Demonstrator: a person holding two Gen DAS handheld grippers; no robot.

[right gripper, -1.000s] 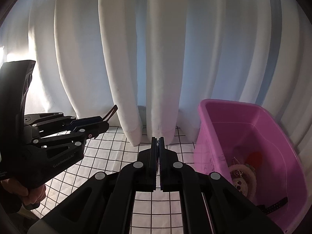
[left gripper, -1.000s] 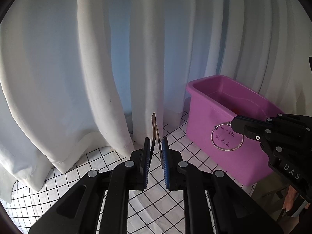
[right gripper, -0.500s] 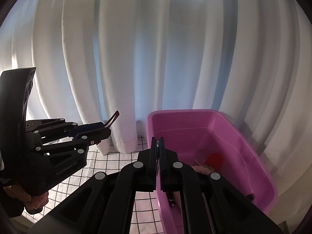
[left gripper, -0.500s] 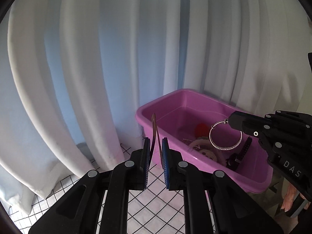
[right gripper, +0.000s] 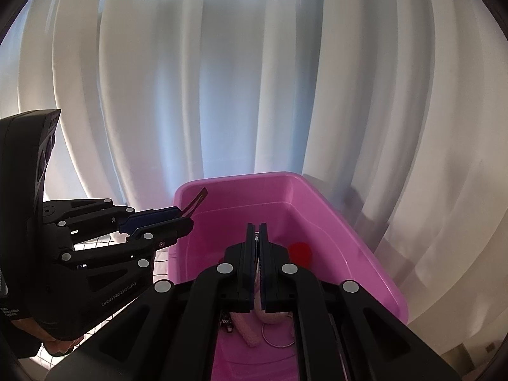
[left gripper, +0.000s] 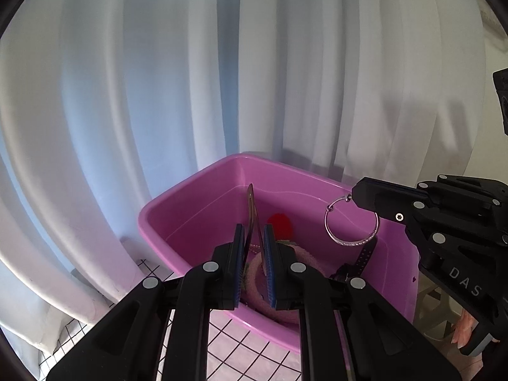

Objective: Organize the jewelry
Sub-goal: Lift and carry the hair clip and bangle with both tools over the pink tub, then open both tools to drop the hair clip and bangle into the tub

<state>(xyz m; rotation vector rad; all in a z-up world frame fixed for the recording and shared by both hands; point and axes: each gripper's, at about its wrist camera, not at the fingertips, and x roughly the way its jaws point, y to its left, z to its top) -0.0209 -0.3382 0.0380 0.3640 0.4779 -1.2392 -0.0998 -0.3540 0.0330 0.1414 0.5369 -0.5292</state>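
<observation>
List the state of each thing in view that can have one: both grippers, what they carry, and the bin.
left gripper: jaws shut on a thin brown clip
brown clip: upright, sticking up past the jaws, over the bin
right gripper: jaws shut on the silver bangle
silver bangle: hanging from the jaw tips, above the bin
pink bin: open-topped, already holding several items

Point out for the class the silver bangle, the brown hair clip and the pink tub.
silver bangle (left gripper: pixel 351 243), left wrist view, on its lower studded arc.
brown hair clip (left gripper: pixel 250 204), left wrist view, on its upper blade.
pink tub (right gripper: pixel 355 241), right wrist view, on its right rim.
</observation>
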